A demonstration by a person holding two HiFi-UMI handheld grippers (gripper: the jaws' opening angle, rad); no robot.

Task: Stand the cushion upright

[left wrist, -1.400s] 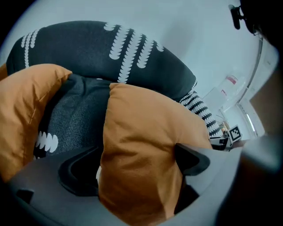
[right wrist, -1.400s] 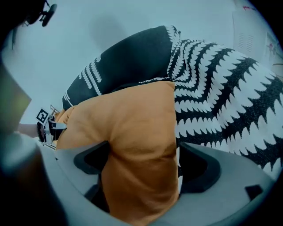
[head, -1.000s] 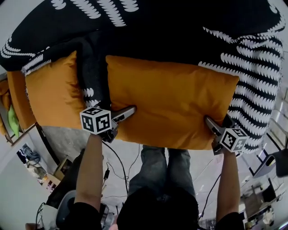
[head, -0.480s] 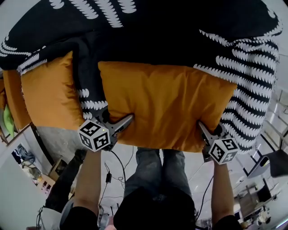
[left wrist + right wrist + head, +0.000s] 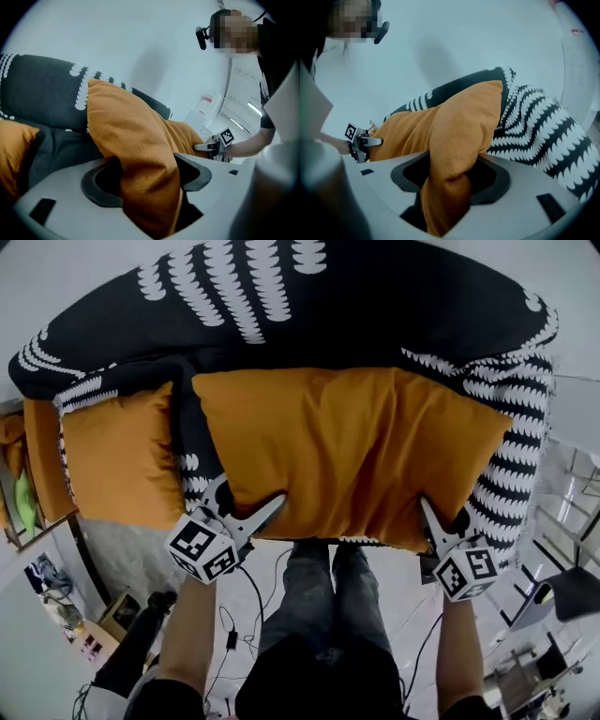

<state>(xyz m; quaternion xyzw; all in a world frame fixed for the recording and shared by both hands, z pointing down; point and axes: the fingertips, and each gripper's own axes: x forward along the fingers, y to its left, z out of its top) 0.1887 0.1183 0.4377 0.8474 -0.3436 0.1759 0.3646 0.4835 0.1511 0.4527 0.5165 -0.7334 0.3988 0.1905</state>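
Finding: the cushion (image 5: 356,446) lies across the sofa (image 5: 375,306) seat, tilted, its far edge toward the backrest and its near edge gripped at 2 points; it is not yet upright. The left gripper (image 5: 253,502) has the near-left corner and the right gripper (image 5: 442,519) the near-right corner. Both sets of jaws stand about half open and are closing, and each has a thick fold of orange fabric bunched between its pads. Risks, as judged: each hold is on a soft corner only, not on the body of the cushion, so the filling may shift and the fabric pull out of 1 gripper. The cushion would then swing on the other and drop off the front of the seat. Uneven lifting by the 2 hands would twist it and leave it leaning sideways toward the other cushion (image 5: 122,465) at the left. If it is released before its back face bears on the backrest, it is likely to flop forward, since a limp cushion will not stand on a narrow edge.
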